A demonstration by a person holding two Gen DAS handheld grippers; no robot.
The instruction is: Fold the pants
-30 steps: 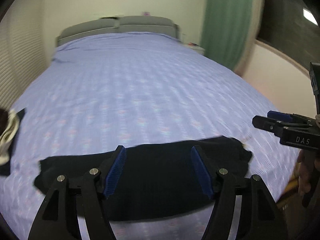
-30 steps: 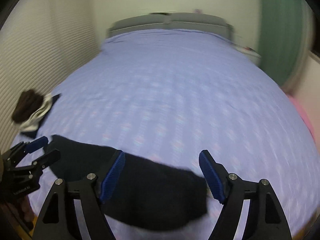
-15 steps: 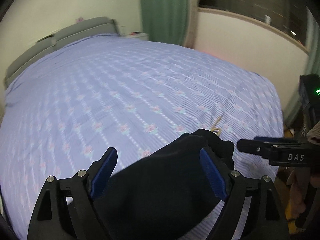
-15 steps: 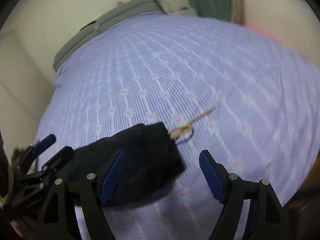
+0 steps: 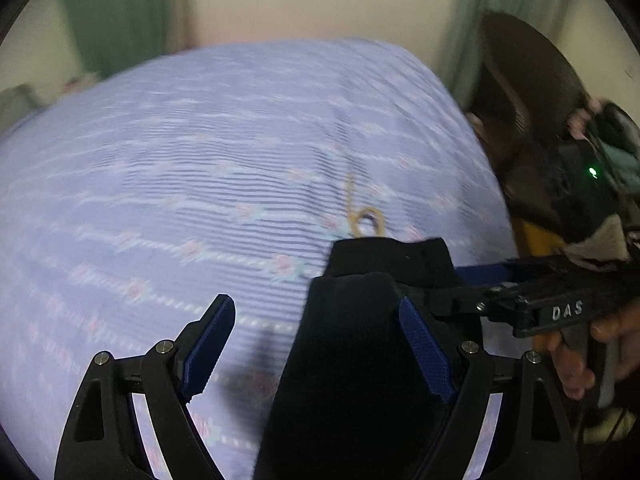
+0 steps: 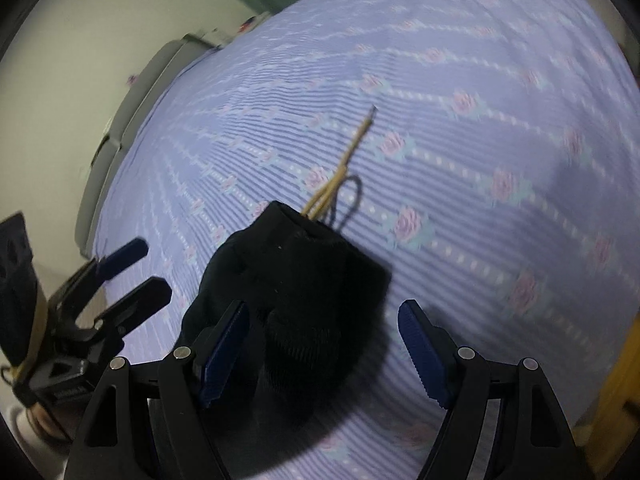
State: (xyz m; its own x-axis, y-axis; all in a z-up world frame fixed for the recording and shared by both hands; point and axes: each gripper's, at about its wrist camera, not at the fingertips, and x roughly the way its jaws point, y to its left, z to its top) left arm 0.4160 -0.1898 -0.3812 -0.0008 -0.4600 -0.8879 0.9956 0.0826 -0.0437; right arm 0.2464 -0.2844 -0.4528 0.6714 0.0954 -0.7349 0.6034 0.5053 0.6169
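Note:
Black pants [image 5: 360,344] lie on the lilac flowered bed [image 5: 200,168], their end with a tan drawstring [image 5: 366,220] pointing away. My left gripper [image 5: 316,344] is open low over the pants, which lie by its right finger. My right gripper [image 6: 324,344] is open just above the pants' bunched end [image 6: 304,280]; the drawstring [image 6: 348,164] trails ahead of it. The right gripper also shows in the left wrist view [image 5: 480,284], at the pants' right edge. The left gripper shows in the right wrist view [image 6: 132,272], open, left of the pants.
The bed's right edge [image 5: 496,200] drops beside dark equipment with a green light [image 5: 592,172]. A grey headboard [image 6: 116,140] and green curtain [image 5: 116,12] stand beyond the bed. A yellow object [image 6: 624,360] lies past the bed's near right edge.
Both grippers have swung right along the pants to the drawstring end and dropped closer to the cloth. Both stay open.

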